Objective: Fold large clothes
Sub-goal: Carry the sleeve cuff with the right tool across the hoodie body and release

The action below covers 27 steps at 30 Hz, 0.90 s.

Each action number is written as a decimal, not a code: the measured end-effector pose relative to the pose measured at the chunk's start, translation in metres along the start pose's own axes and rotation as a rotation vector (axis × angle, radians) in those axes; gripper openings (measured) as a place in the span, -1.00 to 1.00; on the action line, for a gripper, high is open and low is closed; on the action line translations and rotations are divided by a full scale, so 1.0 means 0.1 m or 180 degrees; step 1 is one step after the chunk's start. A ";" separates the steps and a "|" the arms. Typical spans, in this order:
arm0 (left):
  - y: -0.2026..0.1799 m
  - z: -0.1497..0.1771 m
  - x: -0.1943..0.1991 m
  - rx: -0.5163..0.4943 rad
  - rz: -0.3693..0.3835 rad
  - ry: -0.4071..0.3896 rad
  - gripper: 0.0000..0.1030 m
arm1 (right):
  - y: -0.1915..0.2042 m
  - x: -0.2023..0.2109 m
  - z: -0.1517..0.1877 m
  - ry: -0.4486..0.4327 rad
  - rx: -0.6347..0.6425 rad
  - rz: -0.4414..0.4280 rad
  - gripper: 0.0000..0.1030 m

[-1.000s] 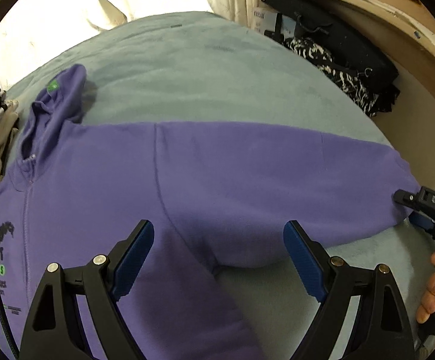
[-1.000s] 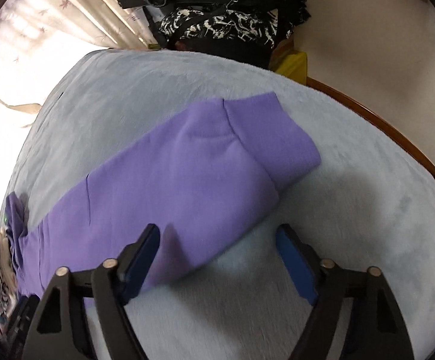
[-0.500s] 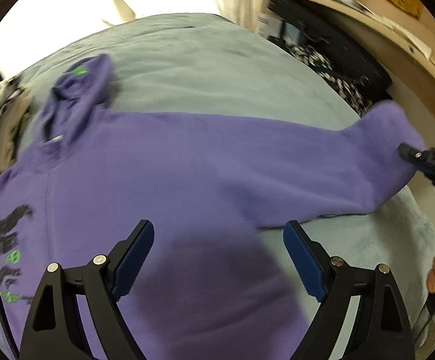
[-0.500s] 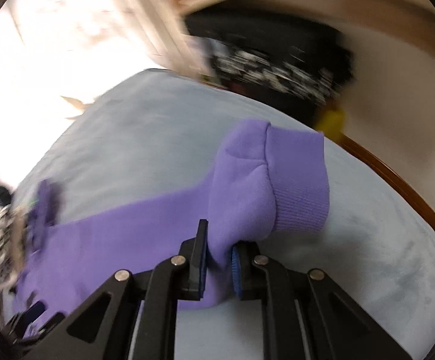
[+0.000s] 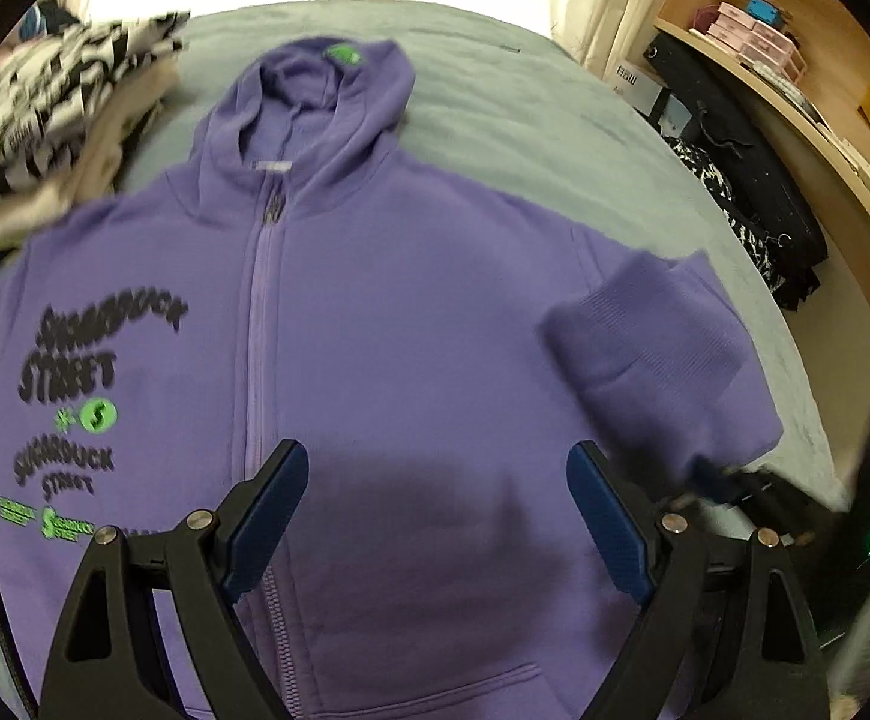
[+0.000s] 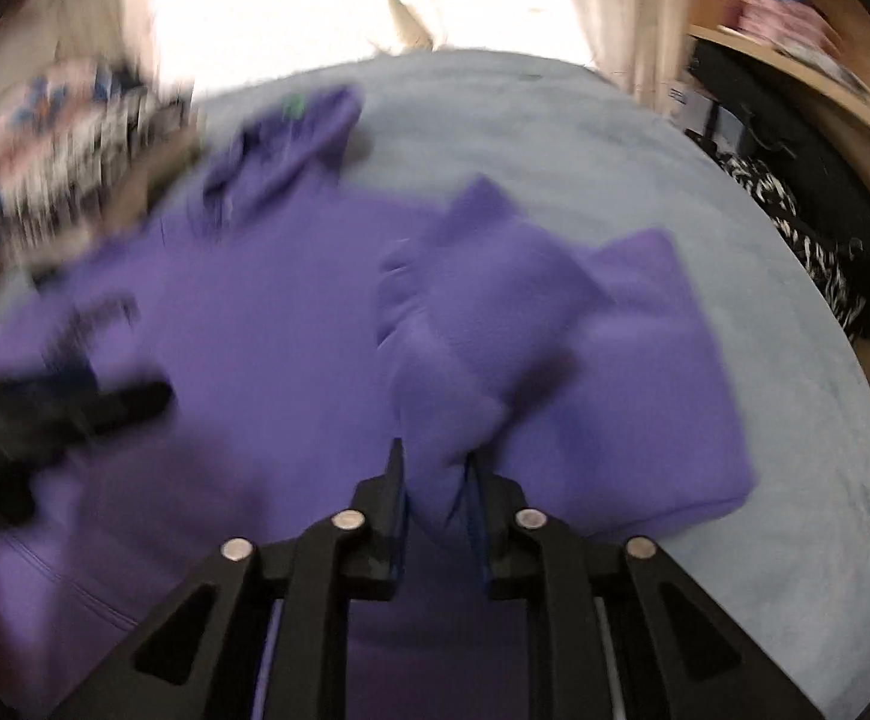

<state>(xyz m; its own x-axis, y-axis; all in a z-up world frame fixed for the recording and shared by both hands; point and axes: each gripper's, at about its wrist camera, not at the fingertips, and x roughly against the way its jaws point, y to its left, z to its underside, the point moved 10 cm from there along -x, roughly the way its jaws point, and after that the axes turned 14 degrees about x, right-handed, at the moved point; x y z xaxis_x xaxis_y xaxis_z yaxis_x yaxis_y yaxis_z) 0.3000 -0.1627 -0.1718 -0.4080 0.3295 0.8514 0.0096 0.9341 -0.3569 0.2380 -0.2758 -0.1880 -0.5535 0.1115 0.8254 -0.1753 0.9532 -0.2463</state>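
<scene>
Your purple hoodie [image 5: 411,324] lies front-up on the grey-blue bed cover [image 5: 525,114], zipped, hood toward the window, black and green lettering on one chest panel; your right gripper [image 6: 435,480] pinches the sleeve [image 6: 471,300], bunched and lifted over the body; your left gripper [image 5: 435,516] hangs wide open above the hem.
</scene>
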 end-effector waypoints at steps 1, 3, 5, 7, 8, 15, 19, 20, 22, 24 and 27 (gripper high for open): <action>0.01 0.01 -0.02 0.0013 0.0040 0.0035 0.69 | 0.09 -0.02 0.05 0.0016 0.0126 0.0047 -0.36; 0.01 0.02 -0.06 0.0034 0.0147 0.0122 0.69 | 0.18 0.04 0.08 -0.0011 0.0301 0.0115 -0.15; -0.01 0.06 -0.09 0.0061 0.0208 0.0186 0.69 | 0.21 0.12 0.07 -0.0066 0.0369 0.0103 0.02; -0.03 0.09 -0.16 0.0104 0.0301 0.0295 0.69 | 0.21 0.19 0.09 -0.0111 0.0364 0.0062 0.13; -0.04 0.11 -0.20 0.0129 0.0339 0.0341 0.69 | 0.22 0.21 0.10 -0.0122 0.0348 0.0040 0.14; 0.03 0.25 -0.43 0.0547 0.0669 0.0681 0.69 | 0.06 0.38 0.32 -0.0193 -0.0164 -0.0254 0.14; 0.00 0.29 -0.51 0.0712 0.0844 0.0724 0.68 | 0.00 0.37 0.43 -0.0220 -0.0383 -0.0295 0.14; -0.03 0.30 -0.53 0.0725 0.0893 0.0734 0.63 | -0.01 0.35 0.46 -0.0204 -0.0424 -0.0313 0.14; -0.11 0.32 -0.58 0.0769 0.1005 0.0814 0.47 | -0.02 0.29 0.52 -0.0151 -0.0521 -0.0368 0.14; -0.21 0.37 -0.65 0.0785 0.1113 0.0933 0.17 | -0.02 0.24 0.54 -0.0134 -0.0576 -0.0403 0.14; -0.37 0.44 -0.75 0.0713 0.1133 0.1046 -0.41 | -0.02 0.22 0.55 -0.0146 -0.0595 -0.0404 0.14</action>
<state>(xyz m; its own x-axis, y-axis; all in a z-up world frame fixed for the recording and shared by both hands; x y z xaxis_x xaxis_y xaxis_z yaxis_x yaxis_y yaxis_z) 0.2899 -0.2277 -0.2394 -0.1073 0.6799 0.7255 -0.1146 0.7163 -0.6883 0.1810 -0.2906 -0.1975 -0.5737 -0.0214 0.8188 -0.0944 0.9947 -0.0401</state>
